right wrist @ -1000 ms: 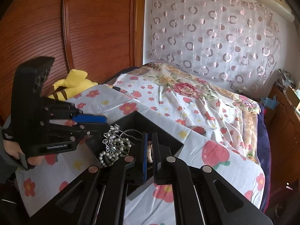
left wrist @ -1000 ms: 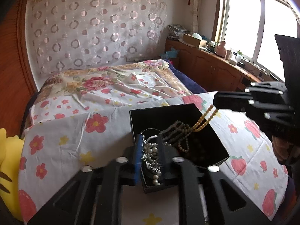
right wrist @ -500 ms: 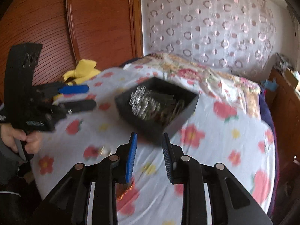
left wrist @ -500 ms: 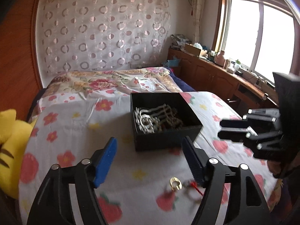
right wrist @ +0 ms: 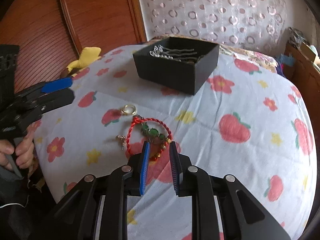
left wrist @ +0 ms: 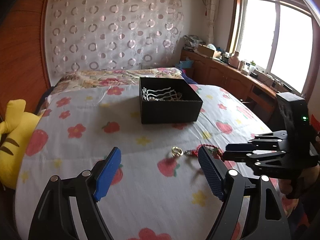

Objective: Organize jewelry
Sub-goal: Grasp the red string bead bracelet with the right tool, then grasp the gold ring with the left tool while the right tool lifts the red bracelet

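A black open box [left wrist: 170, 104] holding silver hairpins and beads stands on the flowered sheet; it also shows in the right wrist view [right wrist: 176, 64]. A red cord bracelet with green stones [right wrist: 150, 132], a gold ring [right wrist: 129, 109] and a small silver piece [right wrist: 121, 139] lie loose on the sheet in front of it. My right gripper [right wrist: 159, 146] is open a little, its tips just over the bracelet's near edge. My left gripper [left wrist: 160, 160] is wide open and empty, low over the sheet, with the ring [left wrist: 177, 151] between its fingers farther ahead.
A yellow plush toy [left wrist: 12, 138] lies at the bed's left edge by the wooden headboard [right wrist: 80, 20]. A wooden cabinet [left wrist: 230, 78] with clutter runs under the window at right. A patterned curtain hangs behind the bed.
Both grippers let go of the jewelry into the box, opened and pulled back from it. They now hover low over the loose ring and bracelet on the sheet.
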{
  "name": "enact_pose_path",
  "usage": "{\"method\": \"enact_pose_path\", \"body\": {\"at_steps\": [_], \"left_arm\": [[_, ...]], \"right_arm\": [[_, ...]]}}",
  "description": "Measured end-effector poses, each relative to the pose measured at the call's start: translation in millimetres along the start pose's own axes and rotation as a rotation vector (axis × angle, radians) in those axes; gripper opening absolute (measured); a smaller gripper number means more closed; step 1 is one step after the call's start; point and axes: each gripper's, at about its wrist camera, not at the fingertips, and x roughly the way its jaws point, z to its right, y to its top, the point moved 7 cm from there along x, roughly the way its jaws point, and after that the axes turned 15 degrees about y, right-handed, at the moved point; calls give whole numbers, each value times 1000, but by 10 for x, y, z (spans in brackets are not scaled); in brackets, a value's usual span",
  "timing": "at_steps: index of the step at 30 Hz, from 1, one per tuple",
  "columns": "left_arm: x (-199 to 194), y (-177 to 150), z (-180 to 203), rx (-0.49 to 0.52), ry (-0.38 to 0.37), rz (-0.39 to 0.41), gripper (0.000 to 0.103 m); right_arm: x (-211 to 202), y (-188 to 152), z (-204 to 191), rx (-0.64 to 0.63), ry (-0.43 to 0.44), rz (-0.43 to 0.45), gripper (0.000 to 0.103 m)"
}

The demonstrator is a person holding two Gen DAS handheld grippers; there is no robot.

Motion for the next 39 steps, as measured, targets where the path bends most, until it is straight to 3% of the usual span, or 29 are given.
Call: {"method": "enact_pose_path", "body": {"at_steps": [7,9,12,24,26,28,39], "left_arm": [[-40,-45,-9,5,9,1,76],[-46,-47,-10,4,9,3,76],[-44,-50,-11,6,9,1,76],[243,-175,263,91,-13,-96,76],[311,-196,308,110,-21,-116,69],[390,-218,352,134,-24,-145,56],[617,-175,474,187,-29,-195,20]], "right_arm": [[120,-7,13,-2,-54,-27,22],[105,-21,33,-24,-96,-42,8],[50,-58,70,-37,-91,-48,8],[-500,61,156,-42,-107,146,8],[-552,33,237,-25,-113,153,8],[-561,-25,322,-7,-118,151,8],[-481,-250,481,36,-118,136,8]]}}
